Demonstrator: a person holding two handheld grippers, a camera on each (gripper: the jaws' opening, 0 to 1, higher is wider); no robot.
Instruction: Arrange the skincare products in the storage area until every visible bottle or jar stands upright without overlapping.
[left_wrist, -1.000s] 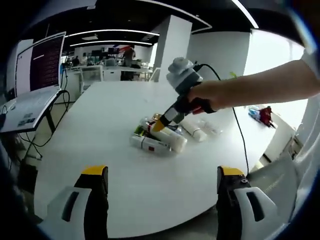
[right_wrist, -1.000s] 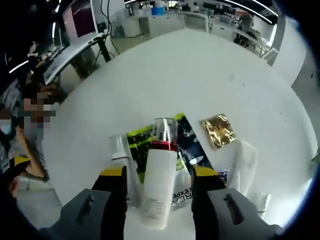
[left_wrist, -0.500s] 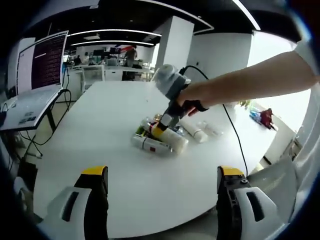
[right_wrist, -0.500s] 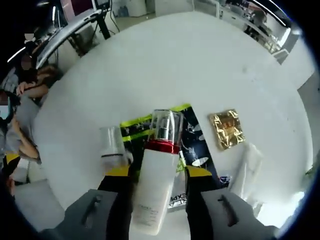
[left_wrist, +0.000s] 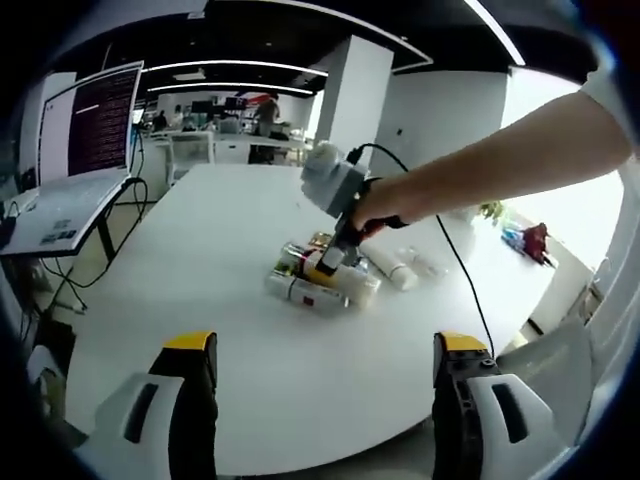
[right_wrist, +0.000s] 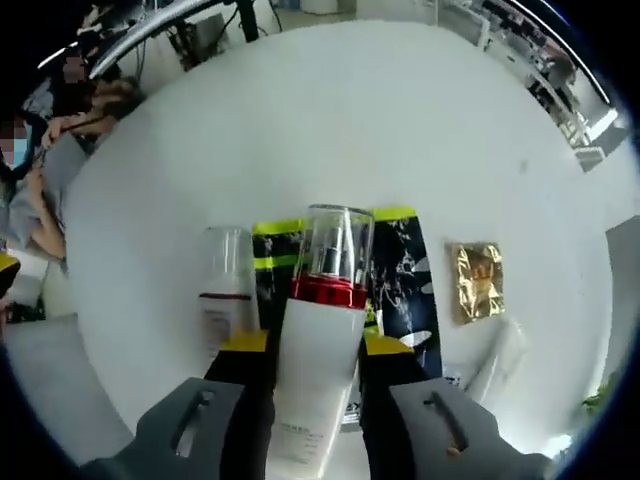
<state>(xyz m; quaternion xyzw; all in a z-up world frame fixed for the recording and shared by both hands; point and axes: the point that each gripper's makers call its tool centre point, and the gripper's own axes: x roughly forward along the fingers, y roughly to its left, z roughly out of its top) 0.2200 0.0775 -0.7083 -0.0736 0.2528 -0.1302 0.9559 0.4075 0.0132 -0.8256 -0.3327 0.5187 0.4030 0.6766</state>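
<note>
On a round white worktop (left_wrist: 200, 300) lies a small heap of skincare products. The right gripper (right_wrist: 305, 345) pinches a white bottle (right_wrist: 315, 385) with a red collar and clear cap, its two jaws pressed against the bottle's sides, low on the body. The bottle lies over dark sachets with lime-green edges (right_wrist: 400, 270). Just beside it on the left lies a smaller clear-capped bottle (right_wrist: 225, 290), and a gold packet (right_wrist: 475, 280) sits near on the right. The left gripper (left_wrist: 315, 375) hangs spread and empty near the worktop's edge, well apart from the heap; from there the right gripper (left_wrist: 330, 262) is seen reaching into the pile.

The risks, as I judge them: the smooth bottle may slip or swing as it is tipped upright, since the hold is far from the cap. Its base may land on a sachet and topple. Lifting could also drag the neighbouring bottle or sachets along.
</note>
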